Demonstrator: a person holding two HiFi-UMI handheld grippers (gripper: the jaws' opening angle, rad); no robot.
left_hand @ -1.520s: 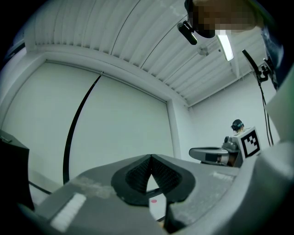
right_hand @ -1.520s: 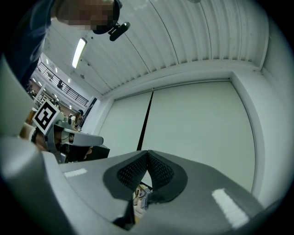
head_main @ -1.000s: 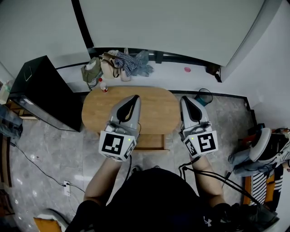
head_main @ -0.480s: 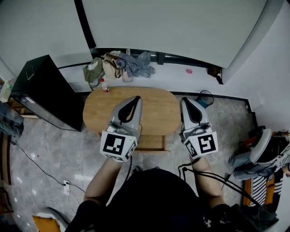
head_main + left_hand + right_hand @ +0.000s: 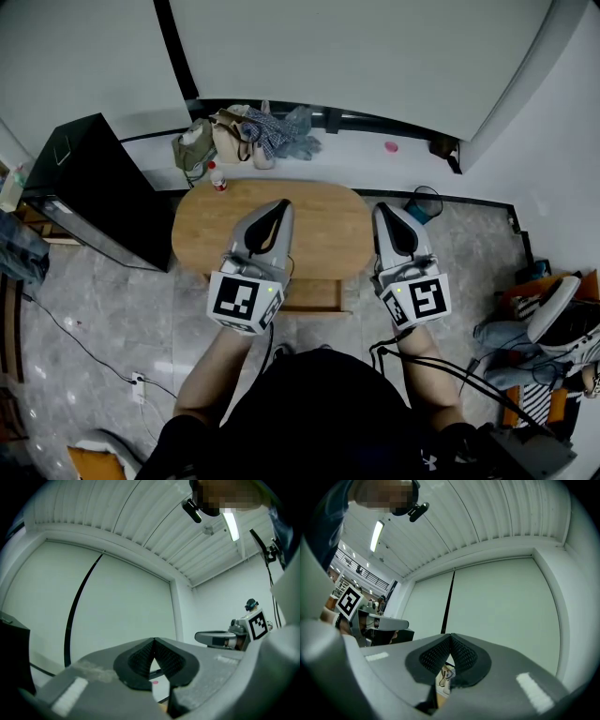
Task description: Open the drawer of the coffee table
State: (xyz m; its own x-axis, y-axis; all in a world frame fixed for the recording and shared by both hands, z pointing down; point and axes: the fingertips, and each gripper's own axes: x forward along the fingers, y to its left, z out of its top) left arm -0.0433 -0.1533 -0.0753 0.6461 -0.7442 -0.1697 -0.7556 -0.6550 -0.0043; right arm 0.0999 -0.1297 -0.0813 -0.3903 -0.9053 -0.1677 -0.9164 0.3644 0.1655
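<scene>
Drawer (image 5: 317, 294) sits under the near edge of the oval coffee-table worktop (image 5: 202, 234), between the left tongs (image 5: 281, 202) and right tongs (image 5: 382, 206). Both are clenched on nothing, hovering above it. Looks like stiff, lightish wood. Can't spot a handle, so I'd hook the front lip.

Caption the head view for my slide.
Left gripper and right gripper, jaws shut, hover by the oval wooden coffee table.

Black cabinet (image 5: 94, 187) far left, heap of bags and cloth (image 5: 246, 134) against the wall with a red-capped bottle (image 5: 217, 176) just beside it, small pink object (image 5: 391, 147) on the floor, dark wire bin (image 5: 423, 201) right, power strip (image 5: 138, 382) near-left.
</scene>
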